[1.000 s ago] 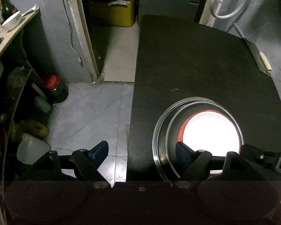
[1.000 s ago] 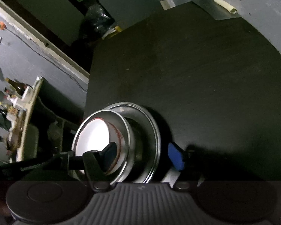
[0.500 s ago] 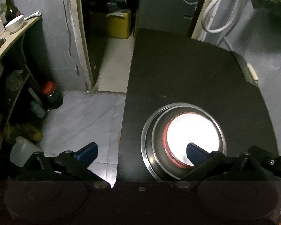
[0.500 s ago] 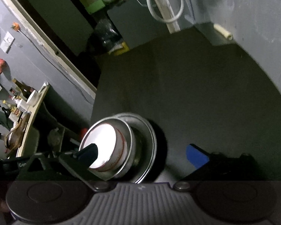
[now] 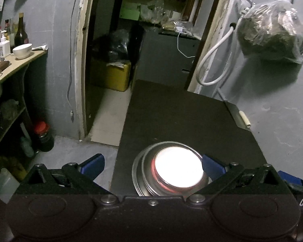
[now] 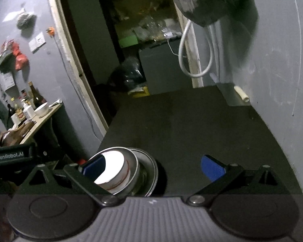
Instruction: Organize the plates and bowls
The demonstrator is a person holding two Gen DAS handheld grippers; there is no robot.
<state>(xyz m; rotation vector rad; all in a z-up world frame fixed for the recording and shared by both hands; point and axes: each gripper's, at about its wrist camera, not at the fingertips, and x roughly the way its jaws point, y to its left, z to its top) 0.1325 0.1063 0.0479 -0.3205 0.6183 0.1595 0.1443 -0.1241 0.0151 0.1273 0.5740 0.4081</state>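
A stack stands near the front left edge of the black table (image 5: 181,117): a steel plate (image 5: 136,173) at the bottom, a steel bowl (image 5: 148,167) on it, and a white bowl with a red band (image 5: 178,169) inside. My left gripper (image 5: 152,164) hovers above and behind the stack, open wide, touching nothing. In the right wrist view the same stack (image 6: 119,169) sits low left, partly behind one blue pad. My right gripper (image 6: 153,167) is open too, with only bare table (image 6: 192,125) between its fingers. The left gripper's body (image 6: 12,157) shows at the left edge.
A wooden shelf with a white bowl (image 5: 22,50) and bottles stands at the left. A red-capped jar (image 5: 42,133) is on the floor. Behind the table are a doorway, a yellow crate (image 5: 111,74), a white hose (image 5: 214,60) and a hanging bag (image 5: 272,34). A cream-handled flat tool (image 5: 245,119) lies at the table's right edge.
Both grippers opened wider and drew back and up from the stack, their fingers leaving the bowls. The stack stayed put. Both views tilted up toward the doorway.
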